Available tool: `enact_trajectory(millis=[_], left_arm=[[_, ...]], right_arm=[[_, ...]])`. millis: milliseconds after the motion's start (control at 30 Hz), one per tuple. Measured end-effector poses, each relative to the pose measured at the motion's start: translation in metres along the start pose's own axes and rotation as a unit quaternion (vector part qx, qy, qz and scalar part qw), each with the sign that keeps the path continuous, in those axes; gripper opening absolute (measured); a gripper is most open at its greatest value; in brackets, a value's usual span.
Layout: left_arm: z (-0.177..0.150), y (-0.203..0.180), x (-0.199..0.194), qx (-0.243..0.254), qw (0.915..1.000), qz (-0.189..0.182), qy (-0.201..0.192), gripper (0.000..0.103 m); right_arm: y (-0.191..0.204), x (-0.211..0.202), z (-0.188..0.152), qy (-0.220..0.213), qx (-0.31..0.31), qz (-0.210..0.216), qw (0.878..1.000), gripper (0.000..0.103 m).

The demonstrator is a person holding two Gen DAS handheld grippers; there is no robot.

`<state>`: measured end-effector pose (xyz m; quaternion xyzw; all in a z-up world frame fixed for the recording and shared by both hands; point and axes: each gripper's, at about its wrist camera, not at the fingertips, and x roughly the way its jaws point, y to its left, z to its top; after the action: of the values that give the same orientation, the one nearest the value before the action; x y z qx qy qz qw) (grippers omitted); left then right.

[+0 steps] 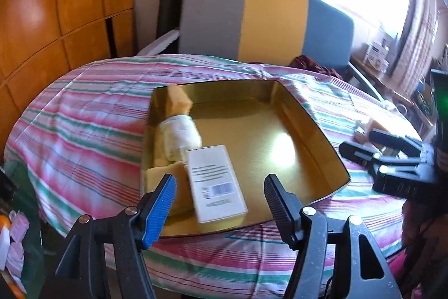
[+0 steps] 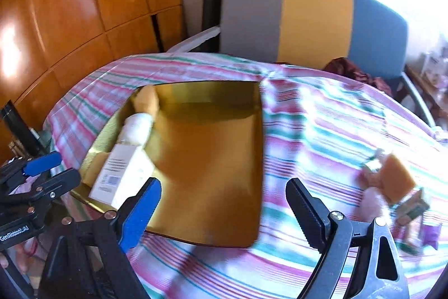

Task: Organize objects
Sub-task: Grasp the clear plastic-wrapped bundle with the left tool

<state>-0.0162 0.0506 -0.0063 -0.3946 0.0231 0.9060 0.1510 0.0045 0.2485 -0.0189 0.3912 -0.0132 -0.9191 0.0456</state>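
Left wrist view first: the left hand-held gripper (image 1: 219, 196) hangs released over the near edge of the gold tray (image 1: 322, 147), nothing between its fingers; the tray lies on the striped cloth (image 1: 84, 131), which covers a rounded surface whose kind cannot be told. Against the tray's wall at 9 o'clock sit, far to near, an orange sponge (image 1: 179, 98), a whitish wrapped roll (image 1: 180, 135) and a white box (image 1: 214, 182), the box tilted and touching the roll; a yellow pad (image 1: 162, 175) shows beneath them, partly hidden. From the tray's centre to 3 o'clock the floor is bare and open.

Toward 3 o'clock the right hand-held gripper (image 1: 361, 146) stands beside the tray's right wall; from its own wrist view it (image 2: 224, 201) gapes wide with only tray floor and cloth behind it.

At 3 o'clock on the cloth, well apart from the tray, lie a second orange sponge (image 2: 397, 180) and several small items too blurred to name.

Beyond the far edge stands a grey, yellow and blue chair back (image 1: 268, 21); wooden panels (image 1: 56, 4) close the left side.
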Motion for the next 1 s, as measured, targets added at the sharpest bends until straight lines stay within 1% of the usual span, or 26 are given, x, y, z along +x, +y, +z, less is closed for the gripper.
enact_trajectory(millis=[133, 333, 433, 533, 567, 667, 700, 733, 767, 833, 900, 933, 1000], left_arm=[[0.003, -0.022, 0.003, 0.025, 0.9996, -0.014, 0.003, 0.065], [0.007, -0.056, 0.009, 0.059, 0.9971, -0.048, 0.009, 0.065], [0.009, -0.076, 0.011, 0.077, 0.9944, -0.071, 0.013, 0.065], [0.010, -0.095, 0.013, 0.094, 0.9913, -0.091, 0.018, 0.065], [0.011, -0.102, 0.015, 0.100, 0.9901, -0.096, 0.021, 0.065], [0.012, -0.123, 0.021, 0.121, 0.9865, -0.107, 0.030, 0.065], [0.012, -0.132, 0.024, 0.129, 0.9847, -0.113, 0.034, 0.065], [0.012, -0.138, 0.026, 0.134, 0.9834, -0.117, 0.037, 0.065], [0.012, -0.145, 0.029, 0.138, 0.9821, -0.121, 0.041, 0.065], [0.012, -0.161, 0.036, 0.145, 0.9785, -0.136, 0.053, 0.065], [0.011, -0.176, 0.042, 0.153, 0.9747, -0.150, 0.063, 0.065], [0.010, -0.186, 0.046, 0.160, 0.9719, -0.159, 0.069, 0.065], [0.008, -0.199, 0.051, 0.166, 0.9682, -0.170, 0.079, 0.065]], right_arm=[[-0.033, -0.013, -0.001, -0.008, 0.017, -0.028, 0.999, 0.092], [-0.099, -0.036, -0.004, -0.018, 0.053, -0.091, 0.994, 0.093], [-0.140, -0.052, -0.007, -0.025, 0.082, -0.130, 0.988, 0.093], [-0.188, -0.069, -0.014, -0.038, 0.127, -0.176, 0.975, 0.095], [-0.203, -0.074, -0.017, -0.042, 0.143, -0.192, 0.970, 0.096], [-0.251, -0.085, -0.033, -0.053, 0.202, -0.244, 0.947, 0.099], [-0.266, -0.086, -0.041, -0.054, 0.226, -0.258, 0.938, 0.099], [-0.284, -0.088, -0.053, -0.055, 0.262, -0.268, 0.925, 0.100], [-0.297, -0.088, -0.061, -0.051, 0.294, -0.268, 0.916, 0.099], [-0.325, -0.089, -0.078, -0.037, 0.377, -0.240, 0.894, 0.099], [-0.344, -0.087, -0.091, -0.027, 0.427, -0.224, 0.876, 0.100], [-0.352, -0.085, -0.097, -0.018, 0.446, -0.218, 0.868, 0.100], [-0.362, -0.085, -0.107, -0.016, 0.481, -0.200, 0.854, 0.100]])
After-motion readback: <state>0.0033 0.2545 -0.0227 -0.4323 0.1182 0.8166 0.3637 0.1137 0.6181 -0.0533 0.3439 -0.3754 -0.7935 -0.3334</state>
